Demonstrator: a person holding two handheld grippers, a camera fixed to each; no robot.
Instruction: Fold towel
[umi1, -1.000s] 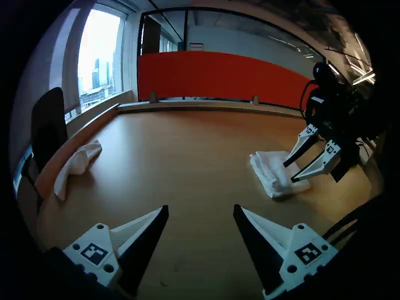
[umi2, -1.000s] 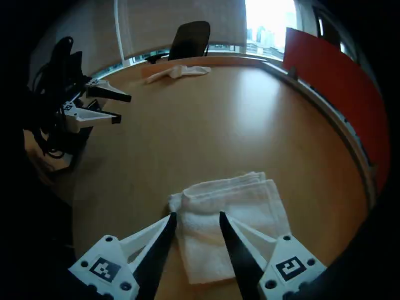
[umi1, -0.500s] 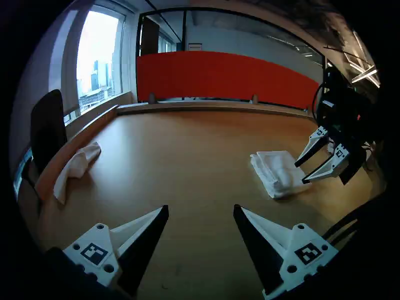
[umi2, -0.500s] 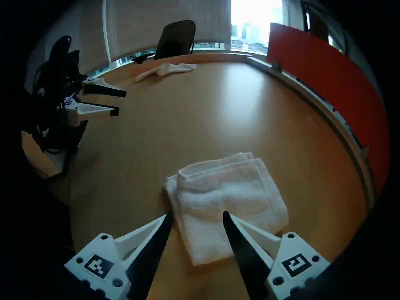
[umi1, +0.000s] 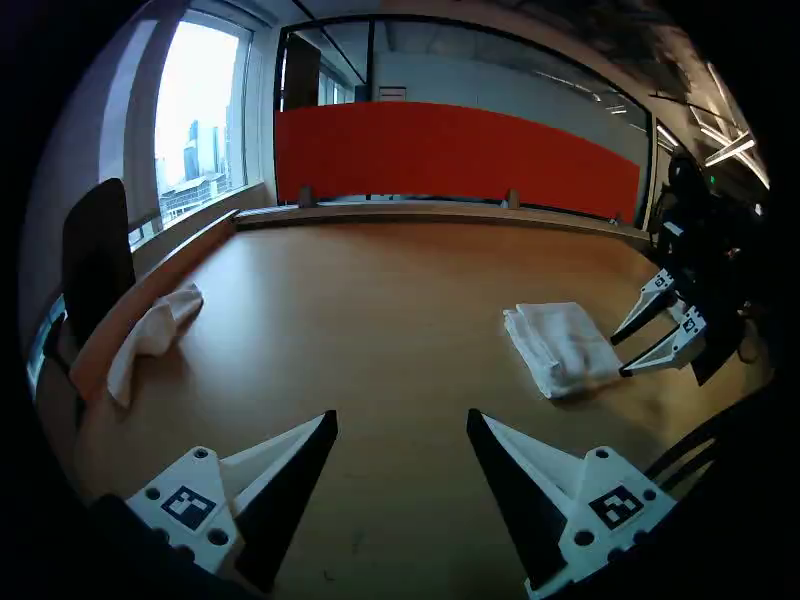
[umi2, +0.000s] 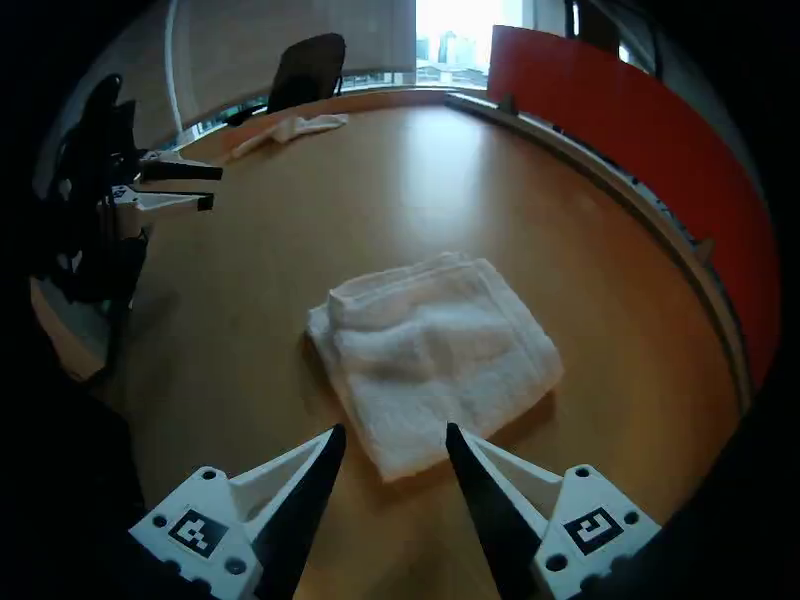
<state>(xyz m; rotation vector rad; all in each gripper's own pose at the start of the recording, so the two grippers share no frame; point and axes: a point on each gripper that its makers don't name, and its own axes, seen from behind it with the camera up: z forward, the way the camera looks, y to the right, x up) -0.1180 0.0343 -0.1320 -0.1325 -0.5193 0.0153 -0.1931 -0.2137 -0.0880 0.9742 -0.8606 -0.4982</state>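
Observation:
A white towel (umi2: 430, 345) lies folded into a thick rectangle on the wooden table (umi2: 420, 200). My right gripper (umi2: 394, 432) stands open just short of the towel's near edge, with nothing between its fingers. From the left gripper view the folded towel (umi1: 560, 345) sits at the right, and the right gripper (umi1: 632, 352) hovers beside its right edge. My left gripper (umi1: 400, 420) is open over bare table, well away from the towel. In the right gripper view the left gripper (umi2: 200, 186) shows far off at the left.
A second white towel (umi1: 155, 330) lies crumpled near the table's far edge, also visible as the crumpled towel (umi2: 290, 130). A dark chair (umi1: 95, 255) stands behind it. A red partition (umi1: 450, 150) runs along the table's other side.
My right gripper has drawn back off the folded towel, which now lies fully ahead of its fingertips. The left gripper has stayed still.

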